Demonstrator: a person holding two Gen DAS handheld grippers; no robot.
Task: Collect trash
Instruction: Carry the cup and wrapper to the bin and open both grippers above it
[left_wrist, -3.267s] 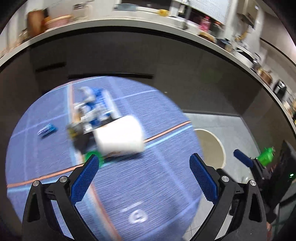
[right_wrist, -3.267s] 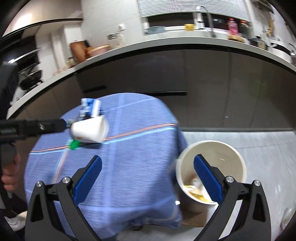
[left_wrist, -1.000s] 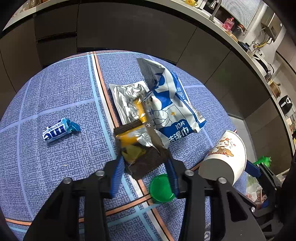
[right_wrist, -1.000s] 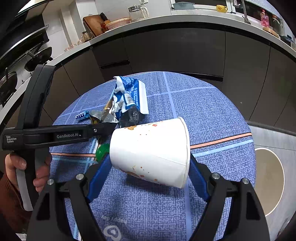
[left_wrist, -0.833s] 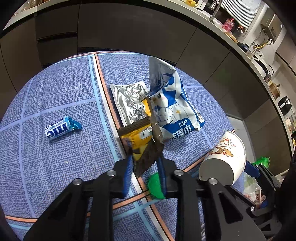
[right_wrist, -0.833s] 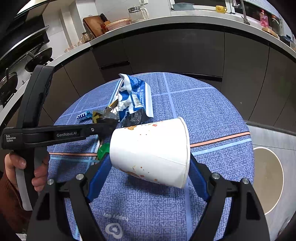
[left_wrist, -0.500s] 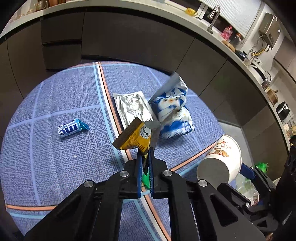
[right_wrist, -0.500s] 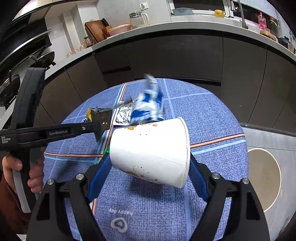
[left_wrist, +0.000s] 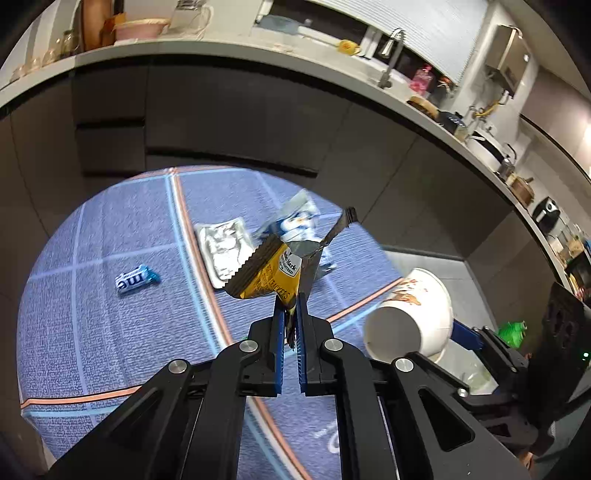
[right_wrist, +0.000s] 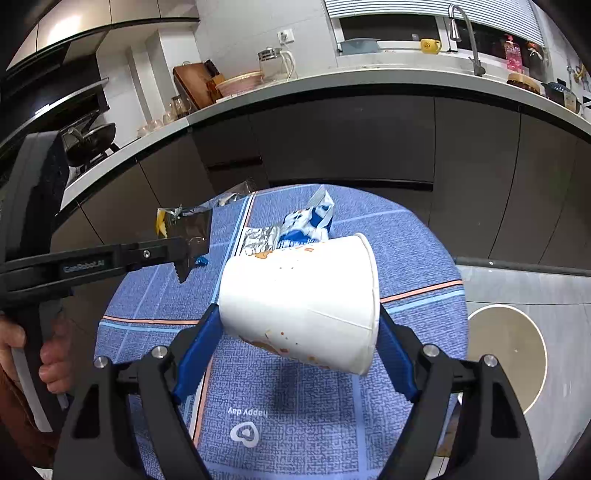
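My left gripper (left_wrist: 290, 314) is shut on a yellow and brown snack wrapper (left_wrist: 269, 275) and holds it above the round blue-clothed table (left_wrist: 92, 332). From the right wrist view the same wrapper (right_wrist: 186, 225) hangs at the tip of the left gripper (right_wrist: 181, 254). My right gripper (right_wrist: 299, 325) is shut on a white paper cup (right_wrist: 303, 295), tipped on its side above the table; the cup (left_wrist: 410, 321) shows at the right of the left wrist view. On the cloth lie a silver foil pouch (left_wrist: 221, 254), a blue and white bag (right_wrist: 306, 221) and a small blue candy wrapper (left_wrist: 135, 278).
A round trash bin (right_wrist: 506, 354) stands on the floor to the right of the table. Dark cabinets (left_wrist: 221, 110) under a curved counter run behind the table. A person's hand (right_wrist: 48, 354) grips the left tool's handle at the left edge.
The left gripper closed on the yellow wrapper and lifted it off the table. The right gripper rose a little with the cup still in it. The green lid has gone out of sight.
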